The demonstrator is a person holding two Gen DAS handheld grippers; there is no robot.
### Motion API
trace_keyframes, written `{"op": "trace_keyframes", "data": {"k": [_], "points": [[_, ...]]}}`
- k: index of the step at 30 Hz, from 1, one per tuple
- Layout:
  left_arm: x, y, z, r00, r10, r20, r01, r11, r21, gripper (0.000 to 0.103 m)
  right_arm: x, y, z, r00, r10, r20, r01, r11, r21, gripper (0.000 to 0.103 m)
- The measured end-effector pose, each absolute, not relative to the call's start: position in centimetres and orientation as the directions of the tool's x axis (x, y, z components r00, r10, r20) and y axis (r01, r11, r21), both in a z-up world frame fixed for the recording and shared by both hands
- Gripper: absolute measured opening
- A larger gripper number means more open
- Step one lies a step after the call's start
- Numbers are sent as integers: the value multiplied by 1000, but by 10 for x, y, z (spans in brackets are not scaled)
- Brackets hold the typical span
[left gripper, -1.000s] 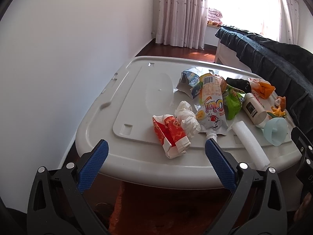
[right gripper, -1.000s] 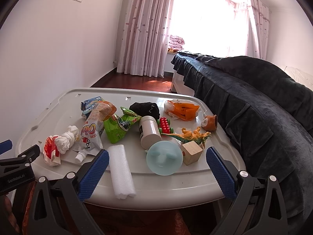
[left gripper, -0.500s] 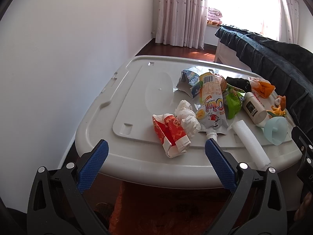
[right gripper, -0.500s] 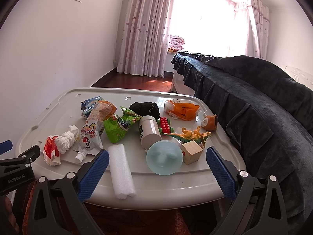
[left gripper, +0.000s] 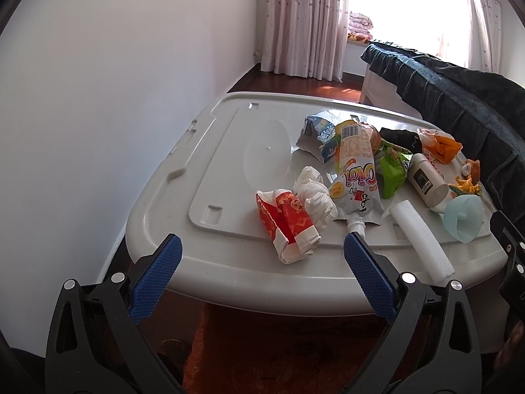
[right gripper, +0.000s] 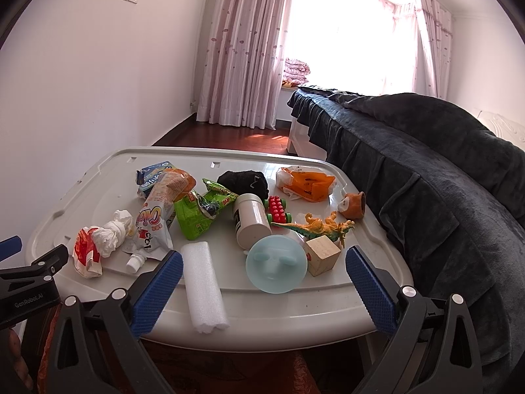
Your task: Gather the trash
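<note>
Trash lies on a grey plastic lid (left gripper: 229, 164) (right gripper: 108, 177): a red-and-white wrapper (left gripper: 288, 226) (right gripper: 86, 256), a crumpled white tissue (left gripper: 315, 193) (right gripper: 113, 233), a drink pouch (left gripper: 357, 177) (right gripper: 154, 220), a blue packet (left gripper: 320, 133) (right gripper: 154, 174), a green packet (left gripper: 392, 167) (right gripper: 197, 213), an orange bag (left gripper: 441, 146) (right gripper: 308, 185) and a white foam roll (left gripper: 423, 239) (right gripper: 203, 287). My left gripper (left gripper: 259, 269) is open and empty before the lid's near edge, short of the red wrapper. My right gripper (right gripper: 262, 285) is open and empty at the near edge, by the foam roll.
Toys and other items share the lid: a white bottle (right gripper: 251, 223), a pale blue disc (right gripper: 275, 262), a wooden cube (right gripper: 321, 254), a toy dinosaur (right gripper: 318, 226), a red brick car (right gripper: 277, 210), a black cloth (right gripper: 244, 182). A dark sofa (right gripper: 426, 180) stands right, a white wall left.
Both grippers stay almost still; the left view has shifted very slightly. Nothing on the lid has moved.
</note>
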State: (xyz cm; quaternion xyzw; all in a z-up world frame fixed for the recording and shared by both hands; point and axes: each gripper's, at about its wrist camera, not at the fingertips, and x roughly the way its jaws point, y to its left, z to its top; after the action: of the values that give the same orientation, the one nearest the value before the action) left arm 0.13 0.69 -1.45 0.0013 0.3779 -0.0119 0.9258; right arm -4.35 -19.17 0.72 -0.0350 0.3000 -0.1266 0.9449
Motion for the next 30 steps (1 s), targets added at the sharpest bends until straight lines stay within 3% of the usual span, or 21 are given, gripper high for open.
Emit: {"op": "trace_keyframes", "data": {"k": [30], "points": [[0, 11, -17, 719, -17, -695, 9, 1000, -15, 96, -45, -194, 7, 789, -271, -551, 230, 963, -144, 98]]}}
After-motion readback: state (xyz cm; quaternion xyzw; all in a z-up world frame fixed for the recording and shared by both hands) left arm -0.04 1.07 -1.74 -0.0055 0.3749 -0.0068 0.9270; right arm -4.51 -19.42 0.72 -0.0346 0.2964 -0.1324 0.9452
